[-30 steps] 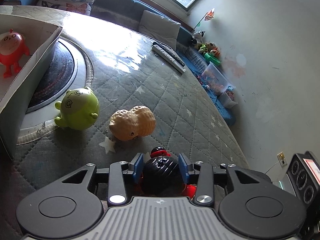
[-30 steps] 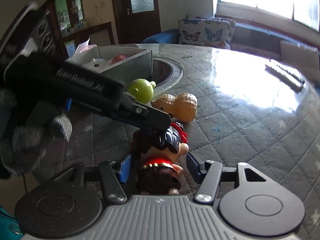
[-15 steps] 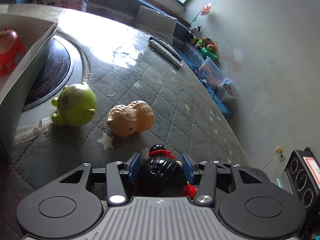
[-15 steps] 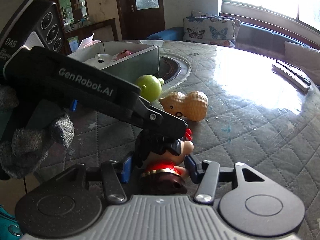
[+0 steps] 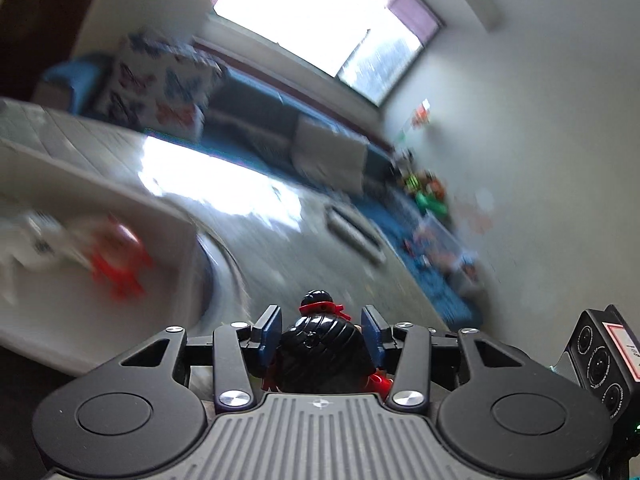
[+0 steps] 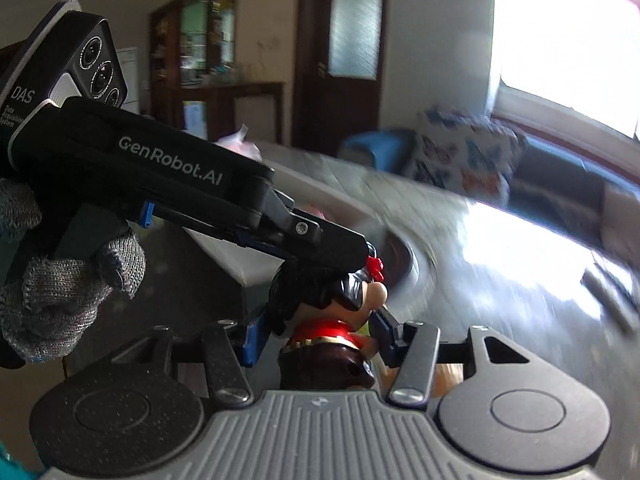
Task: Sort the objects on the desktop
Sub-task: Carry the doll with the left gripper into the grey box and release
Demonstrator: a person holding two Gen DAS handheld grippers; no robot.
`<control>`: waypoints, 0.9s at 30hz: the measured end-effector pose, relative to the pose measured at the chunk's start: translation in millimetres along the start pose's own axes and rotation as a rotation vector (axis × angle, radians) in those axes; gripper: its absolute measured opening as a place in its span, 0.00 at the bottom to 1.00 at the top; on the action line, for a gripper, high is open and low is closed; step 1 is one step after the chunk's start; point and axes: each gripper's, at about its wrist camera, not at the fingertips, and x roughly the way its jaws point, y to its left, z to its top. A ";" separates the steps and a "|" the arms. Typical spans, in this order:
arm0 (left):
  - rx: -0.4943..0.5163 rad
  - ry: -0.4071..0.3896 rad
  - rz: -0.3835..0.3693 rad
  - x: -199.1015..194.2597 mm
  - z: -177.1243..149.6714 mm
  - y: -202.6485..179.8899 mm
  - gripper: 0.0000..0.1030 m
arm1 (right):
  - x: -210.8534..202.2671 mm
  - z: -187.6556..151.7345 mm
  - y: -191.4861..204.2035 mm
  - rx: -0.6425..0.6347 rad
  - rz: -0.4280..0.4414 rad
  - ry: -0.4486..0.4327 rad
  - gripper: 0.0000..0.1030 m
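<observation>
Left wrist view: the left gripper [image 5: 322, 330] straddles the glossy black-haired head of a small plastic doll figurine with a red hair bow [image 5: 320, 344]. The blue pads [image 5: 272, 328] flank the head with slivers of gap showing on both sides, and the jaws are closing on it, likely to steady the top while the other tool carries the weight. Ahead and left of the jaws, blurred, sits an open white cardboard box [image 5: 168, 216] holding a red toy [image 5: 116, 256], probably where the doll is headed.

Right wrist view: the right gripper [image 6: 320, 336] is clenched on the doll's red-and-brown body, so the doll sits between both pairs of jaws, off the grey quilted tabletop [image 6: 500, 280]. A grey knit-gloved hand [image 6: 60, 292] holds the left tool, whose casing reads "GenRobot.AI" and "DAS Data Acquisition System".
</observation>
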 end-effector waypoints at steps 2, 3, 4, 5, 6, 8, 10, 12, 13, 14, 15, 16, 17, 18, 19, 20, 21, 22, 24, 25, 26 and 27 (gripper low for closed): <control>-0.011 -0.038 0.030 -10.0 13.4 14.7 0.45 | 16.1 17.8 6.0 -0.031 0.023 -0.012 0.52; -0.016 -0.055 0.044 -13.9 20.6 23.2 0.45 | 25.5 26.8 9.1 -0.045 0.036 -0.018 0.52; -0.022 -0.068 0.058 -16.7 26.8 31.7 0.45 | 36.6 36.5 12.8 -0.061 0.050 -0.023 0.52; -0.033 -0.077 0.070 -18.0 32.6 41.3 0.45 | 45.2 42.8 15.3 -0.069 0.060 -0.024 0.52; -0.046 -0.085 0.082 -19.5 38.4 51.5 0.45 | 56.9 50.9 18.8 -0.074 0.075 -0.024 0.52; -0.074 -0.089 0.100 -19.4 47.0 71.9 0.45 | 77.9 62.7 21.3 -0.074 0.100 -0.012 0.52; -0.101 -0.081 0.117 -16.5 51.6 91.5 0.45 | 98.4 69.5 22.5 -0.063 0.127 0.013 0.52; -0.127 -0.068 0.131 -9.8 52.5 108.6 0.45 | 115.1 71.8 22.4 -0.058 0.146 0.041 0.52; -0.137 -0.061 0.135 -6.7 52.3 116.1 0.45 | 124.5 71.2 23.3 -0.057 0.154 0.057 0.52; -0.149 -0.051 0.137 -3.4 51.6 122.7 0.45 | 130.7 70.9 23.4 -0.055 0.160 0.070 0.52; -0.161 -0.040 0.140 0.7 50.5 128.9 0.45 | 137.1 70.2 22.8 -0.053 0.168 0.086 0.52; -0.168 -0.029 0.141 3.5 49.6 134.7 0.45 | 144.1 68.9 21.0 -0.051 0.175 0.105 0.52; -0.172 -0.018 0.143 7.7 49.3 138.9 0.45 | 147.7 68.0 20.7 -0.052 0.176 0.117 0.52; -0.175 -0.009 0.144 6.9 46.9 145.5 0.45 | 150.3 65.9 21.1 -0.053 0.177 0.129 0.52; -0.174 0.000 0.146 10.0 46.3 146.9 0.45 | 153.1 62.4 20.4 -0.052 0.179 0.143 0.52; -0.173 0.007 0.148 12.2 45.8 149.1 0.45 | 156.5 61.2 20.5 -0.050 0.179 0.152 0.52; -0.173 0.014 0.150 14.9 45.8 150.7 0.45 | 158.5 60.3 20.2 -0.048 0.179 0.160 0.52; -0.174 0.020 0.153 16.8 44.8 150.3 0.45 | 160.9 58.7 20.2 -0.045 0.179 0.171 0.52; -0.175 0.028 0.156 19.2 41.8 148.8 0.44 | 164.2 57.3 19.3 -0.042 0.180 0.183 0.52; -0.177 0.031 0.157 20.1 40.9 149.7 0.44 | 166.9 56.8 19.7 -0.046 0.179 0.192 0.52; -0.178 0.035 0.159 21.1 40.6 150.7 0.44 | 168.3 56.0 19.8 -0.050 0.178 0.198 0.52; -0.180 0.040 0.161 23.1 41.6 151.8 0.44 | 169.6 55.6 20.3 -0.053 0.177 0.205 0.52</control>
